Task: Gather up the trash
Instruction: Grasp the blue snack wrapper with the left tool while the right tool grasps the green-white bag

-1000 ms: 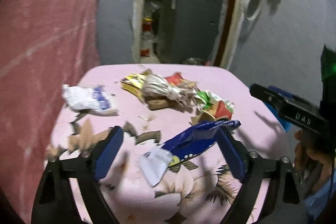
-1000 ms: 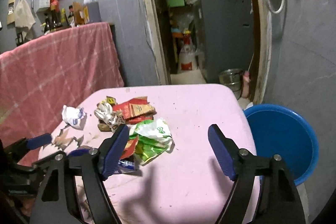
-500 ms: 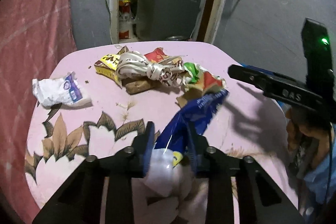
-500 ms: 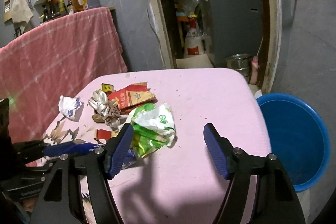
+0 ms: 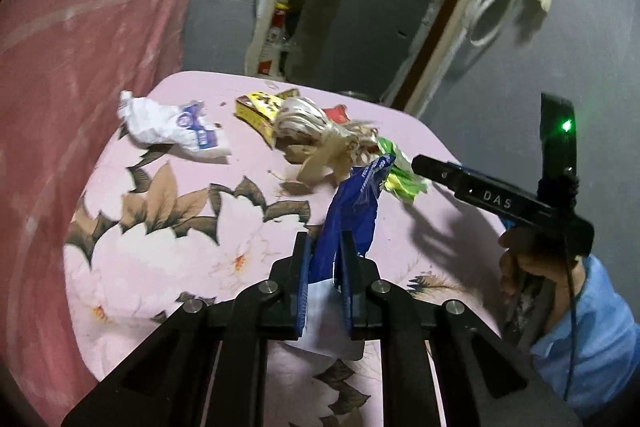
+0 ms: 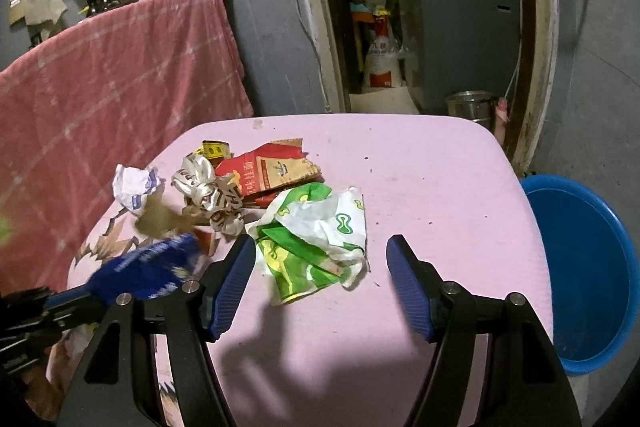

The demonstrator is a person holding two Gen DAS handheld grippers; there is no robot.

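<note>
Blue wrapper (image 5: 352, 211) clenched in left tongs (image 5: 325, 251), just closed; right tongs (image 6: 320, 267) spread above green wrapper (image 6: 312, 239).

We can read only "DAS", in white letters on the black bar of the right claw (image 5: 496, 203) as the left wrist view shows it. The print on the red packet (image 6: 272, 173), the blue wrapper (image 5: 352, 211) and the white sack (image 6: 382, 61) is too small or blurred for us to read.

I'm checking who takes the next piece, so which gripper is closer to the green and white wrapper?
Right. The right gripper hangs open just in front of the green and white wrapper. The left gripper sits further off to the side, shut on the blue wrapper.
</note>
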